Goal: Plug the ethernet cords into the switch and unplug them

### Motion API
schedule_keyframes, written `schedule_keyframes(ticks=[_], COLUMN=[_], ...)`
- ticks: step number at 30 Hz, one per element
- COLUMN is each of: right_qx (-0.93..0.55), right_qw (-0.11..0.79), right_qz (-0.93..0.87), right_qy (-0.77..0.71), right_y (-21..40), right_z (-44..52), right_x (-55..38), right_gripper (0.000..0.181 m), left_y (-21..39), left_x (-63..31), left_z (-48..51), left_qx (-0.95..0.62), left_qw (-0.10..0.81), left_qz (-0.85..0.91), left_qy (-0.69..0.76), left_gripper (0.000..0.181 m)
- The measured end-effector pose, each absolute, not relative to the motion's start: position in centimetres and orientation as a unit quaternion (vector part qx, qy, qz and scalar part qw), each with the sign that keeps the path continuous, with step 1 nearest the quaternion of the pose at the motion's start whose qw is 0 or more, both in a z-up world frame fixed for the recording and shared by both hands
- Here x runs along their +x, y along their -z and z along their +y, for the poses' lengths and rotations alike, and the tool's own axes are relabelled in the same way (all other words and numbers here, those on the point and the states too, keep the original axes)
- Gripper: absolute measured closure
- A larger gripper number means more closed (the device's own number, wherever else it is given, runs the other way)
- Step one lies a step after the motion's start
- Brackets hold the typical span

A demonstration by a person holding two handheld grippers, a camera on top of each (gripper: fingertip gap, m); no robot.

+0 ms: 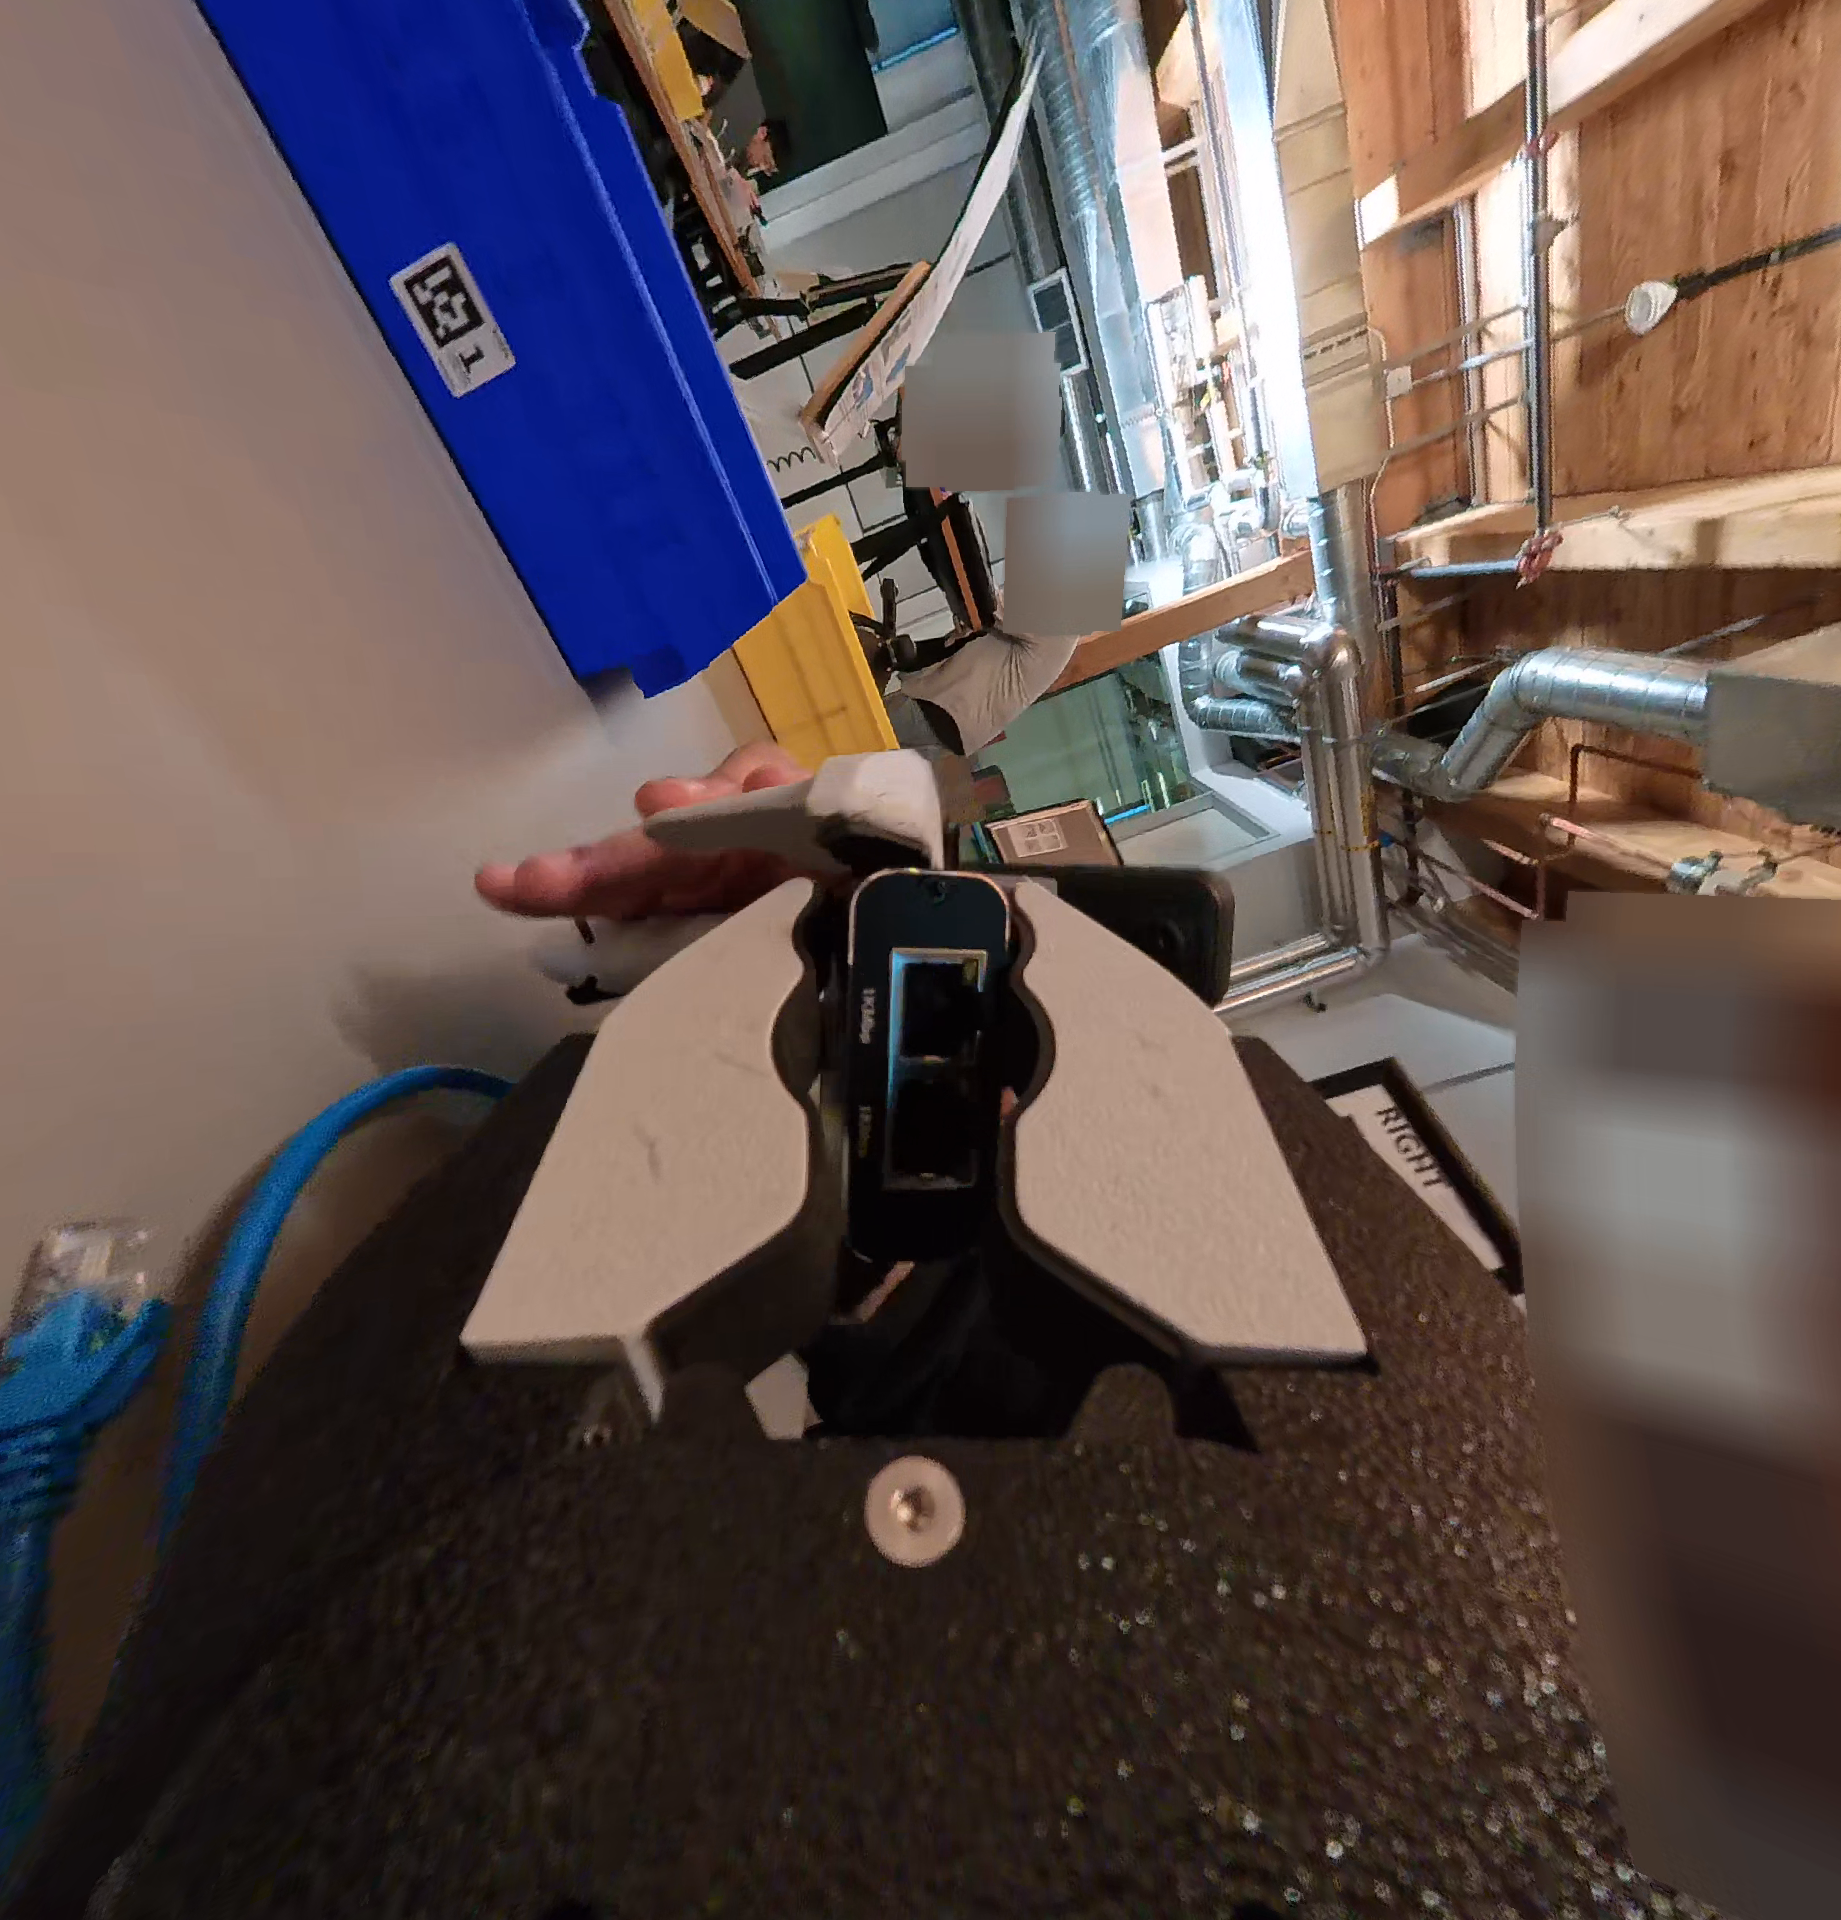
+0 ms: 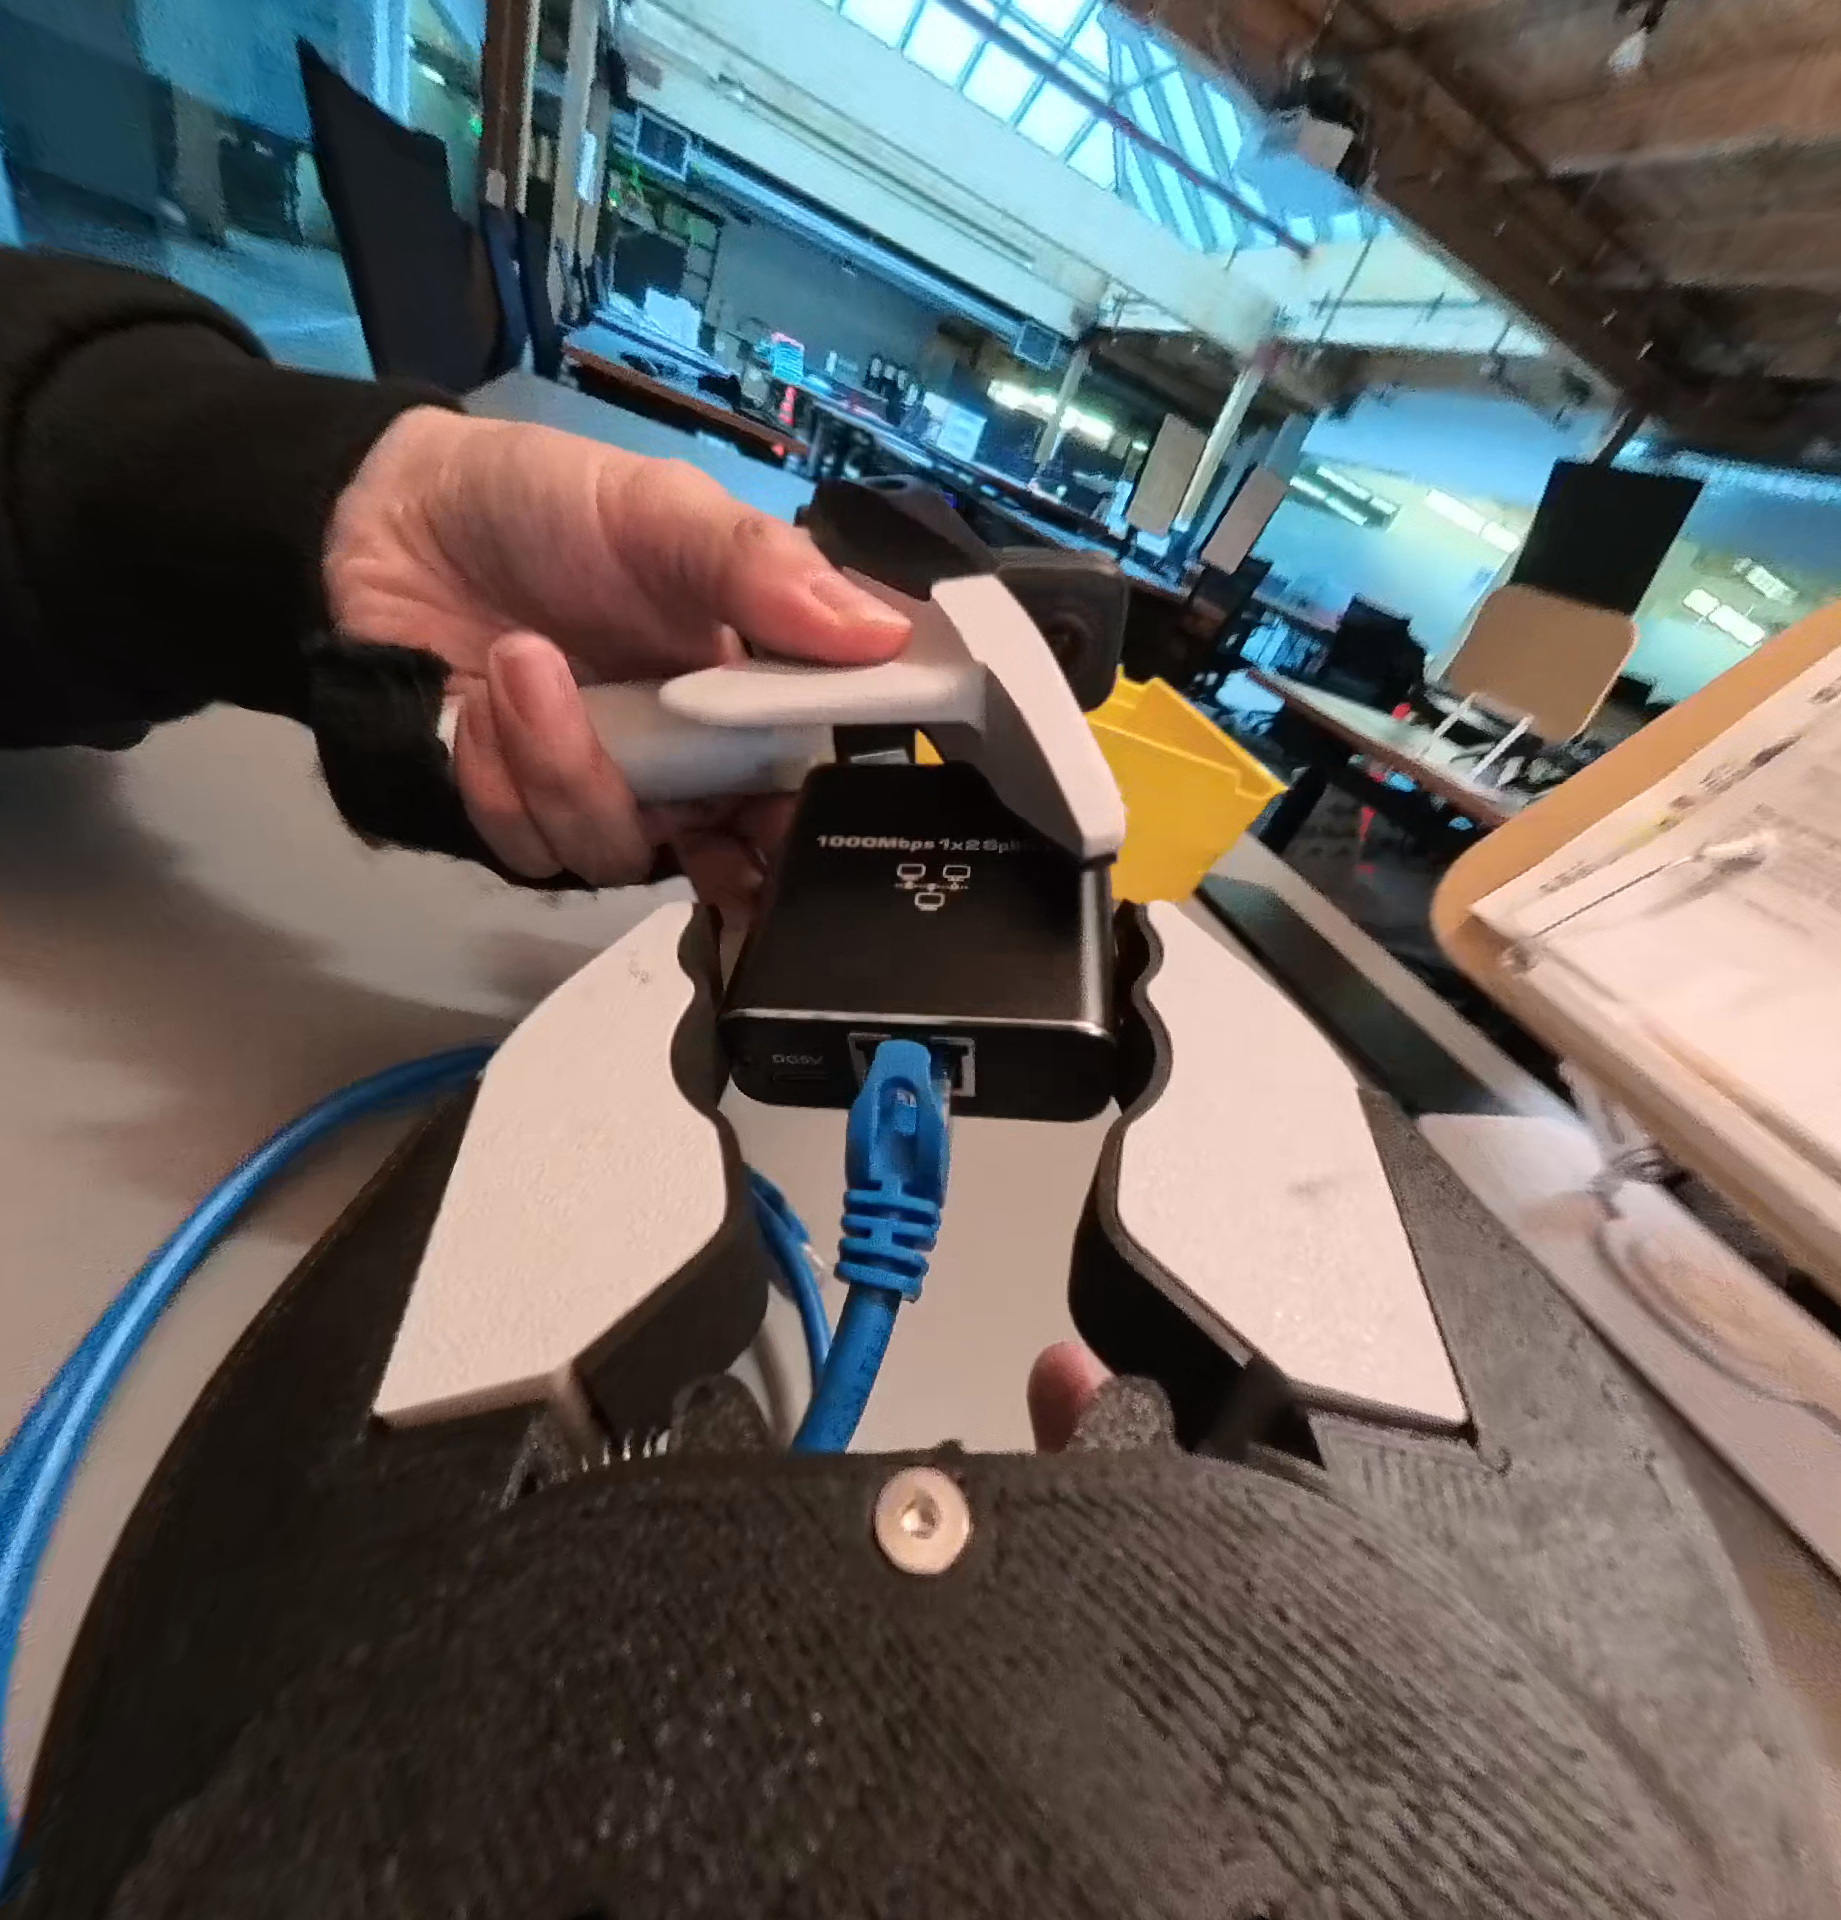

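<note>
A black switch [image 1: 926, 1070] is clamped across its thin sides by my left gripper [image 1: 926, 904]; its two ports face this camera and are empty. In the right wrist view the switch's [image 2: 895, 966] other end faces me with a blue ethernet plug [image 2: 890, 1153] seated in its port. My right gripper [image 2: 916, 925] hugs both side walls of the switch, with the cord running back between the fingers. The left gripper's white finger [image 2: 1009, 707], held by a hand [image 2: 583, 582], lies over the switch's far end. A loose blue plug [image 1: 64, 1340] lies on the table at lower left.
Blue cable [image 2: 168, 1247] loops over the grey table [image 2: 168, 935] to the left. A yellow bin [image 2: 1176, 790] stands just behind the switch and a big blue bin [image 1: 500, 312] farther off. A board with papers [image 2: 1674, 935] overhangs on the right.
</note>
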State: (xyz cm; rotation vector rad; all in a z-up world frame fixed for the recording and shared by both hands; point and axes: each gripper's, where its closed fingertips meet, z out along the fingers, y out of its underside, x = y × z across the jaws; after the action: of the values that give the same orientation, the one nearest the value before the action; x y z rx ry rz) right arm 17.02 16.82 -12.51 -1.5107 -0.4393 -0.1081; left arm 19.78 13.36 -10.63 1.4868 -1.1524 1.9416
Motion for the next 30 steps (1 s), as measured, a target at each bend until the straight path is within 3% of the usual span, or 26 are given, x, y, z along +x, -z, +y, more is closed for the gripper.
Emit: schedule_keyframes(ticks=[5,8,14,17,21,26,30], right_qx=[-0.668,-0.669,-0.685,-0.671,-0.633,-0.526,-0.564], right_qw=[0.724,0.727,0.702,0.71,0.735,0.841,0.815], right_qz=[-0.166,-0.15,-0.196,-0.209,-0.241,-0.124,-0.094], right_qy=[-0.034,-0.045,0.0,0.033,0.042,-0.01,0.097], right_y=[11.6,11.7,12.9,12.7,11.5,5.9,7.5], right_z=[16.4,16.2,17.0,17.1,15.1,9.1,7.8], right_x=[16.7,17.5,16.6,16.3,16.3,22.0,26.1], right_gripper=[0.107,0.107,0.107,0.107,0.114,0.11,0.106], left_y=[9.7,9.5,11.3,11.7,11.0,8.1,5.9], left_x=[19.4,19.5,18.1,17.9,18.0,18.2,17.7], left_z=[13.9,15.6,14.5,13.5,14.1,17.8,18.1], left_qx=[0.52,0.532,0.537,0.523,0.506,0.5,0.476], left_qw=[0.177,0.116,0.121,0.145,0.172,0.189,0.197], left_qz=[-0.458,-0.48,-0.559,-0.571,-0.548,-0.481,-0.47], left_qy=[-0.699,-0.688,-0.62,-0.616,-0.643,-0.695,-0.717], left_gripper=[0.131,0.13,0.124,0.153,0.157,0.157,0.157])
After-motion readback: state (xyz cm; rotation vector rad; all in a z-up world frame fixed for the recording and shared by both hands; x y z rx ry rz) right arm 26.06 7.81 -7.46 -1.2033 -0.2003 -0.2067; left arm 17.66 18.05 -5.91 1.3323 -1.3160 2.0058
